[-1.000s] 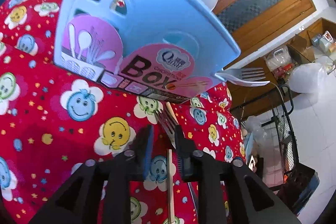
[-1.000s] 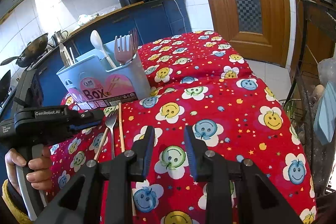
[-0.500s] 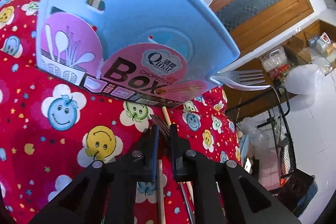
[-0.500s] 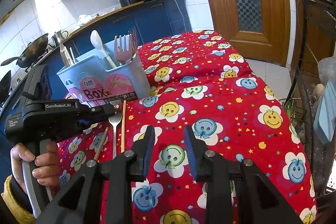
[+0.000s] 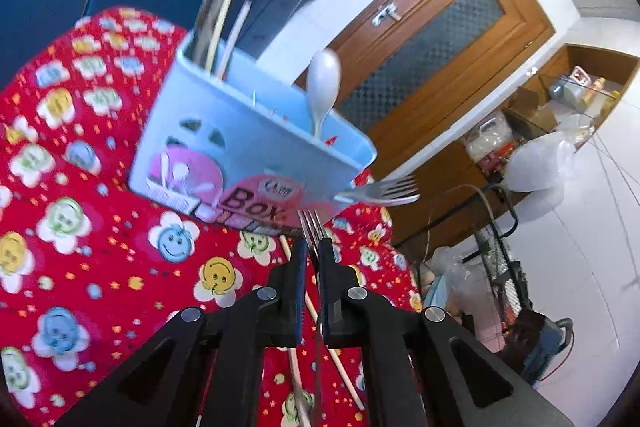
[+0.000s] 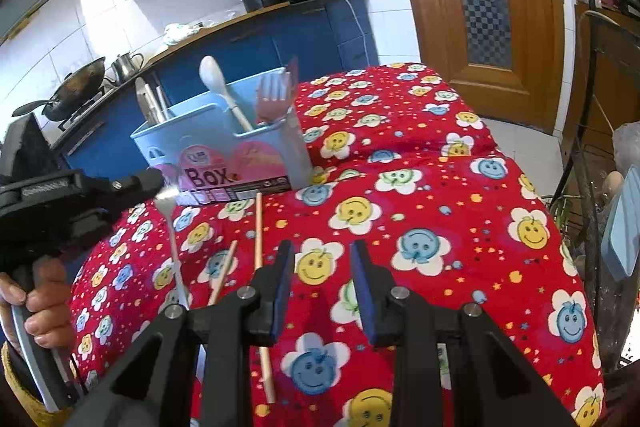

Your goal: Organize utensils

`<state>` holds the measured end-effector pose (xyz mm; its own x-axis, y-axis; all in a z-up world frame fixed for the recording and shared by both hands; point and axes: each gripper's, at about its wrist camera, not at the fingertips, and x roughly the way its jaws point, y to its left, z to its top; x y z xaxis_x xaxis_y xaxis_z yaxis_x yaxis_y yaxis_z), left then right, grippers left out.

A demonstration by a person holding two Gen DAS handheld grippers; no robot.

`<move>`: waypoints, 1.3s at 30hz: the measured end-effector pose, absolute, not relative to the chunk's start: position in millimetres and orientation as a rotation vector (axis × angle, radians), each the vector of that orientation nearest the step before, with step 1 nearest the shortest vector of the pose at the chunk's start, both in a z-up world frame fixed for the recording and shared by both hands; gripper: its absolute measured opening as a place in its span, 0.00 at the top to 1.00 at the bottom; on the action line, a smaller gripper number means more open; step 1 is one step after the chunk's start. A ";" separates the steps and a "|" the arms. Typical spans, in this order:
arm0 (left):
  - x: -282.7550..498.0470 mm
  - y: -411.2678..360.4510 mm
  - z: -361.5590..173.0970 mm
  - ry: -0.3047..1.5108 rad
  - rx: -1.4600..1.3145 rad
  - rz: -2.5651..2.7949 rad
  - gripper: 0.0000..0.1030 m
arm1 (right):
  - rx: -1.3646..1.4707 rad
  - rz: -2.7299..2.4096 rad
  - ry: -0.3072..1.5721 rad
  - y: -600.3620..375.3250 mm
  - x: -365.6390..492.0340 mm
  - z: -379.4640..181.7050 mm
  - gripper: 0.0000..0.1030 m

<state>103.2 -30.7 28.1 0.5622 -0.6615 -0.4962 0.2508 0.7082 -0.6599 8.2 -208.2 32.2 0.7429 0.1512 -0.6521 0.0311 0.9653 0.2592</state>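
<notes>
Fingers of my left gripper [image 5: 313, 253] pinch a metal fork [image 5: 310, 227] at frame centre, below the blue utensil box [image 5: 240, 147]; my right gripper [image 6: 322, 267] gapes wide, holding nothing; chopsticks [image 6: 258, 227] lie lower left.

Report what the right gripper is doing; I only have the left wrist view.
Observer: The right gripper is open and holds nothing. It is above the red tablecloth.
Operator: Describe how my fork's handle runs.
Observer: The metal fork slopes down from the left gripper toward the cloth. The end of its handle is hidden behind the right gripper's body.
Operator: Name the slot that has the forks.
Observer: The forks stand in the right-end compartment of the blue utensil box, next to the white spoon.
</notes>
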 end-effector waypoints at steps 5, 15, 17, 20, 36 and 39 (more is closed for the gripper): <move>87.7 -8.9 51.8 0.717 -0.574 -0.566 0.98 | 0.257 0.082 0.736 -199.8 5.4 36.0 0.69; 60.3 35.2 82.3 0.574 -0.549 -0.474 1.00 | 0.202 0.134 0.789 -177.3 12.1 40.1 0.69; 55.5 43.4 86.2 0.552 -0.554 -0.459 1.00 | 0.183 0.150 0.812 -172.4 16.9 40.6 0.69; 48.9 52.1 91.8 0.530 -0.552 -0.445 1.00 | 0.149 0.167 0.850 -165.2 25.2 41.1 0.69; 36.6 76.9 94.5 0.486 -0.417 -0.367 1.00 | 0.011 0.201 1.206 -137.3 95.8 21.1 0.69; 38.1 76.2 91.1 0.494 -0.422 -0.377 1.00 | -0.021 0.186 1.259 -133.6 109.1 13.7 0.70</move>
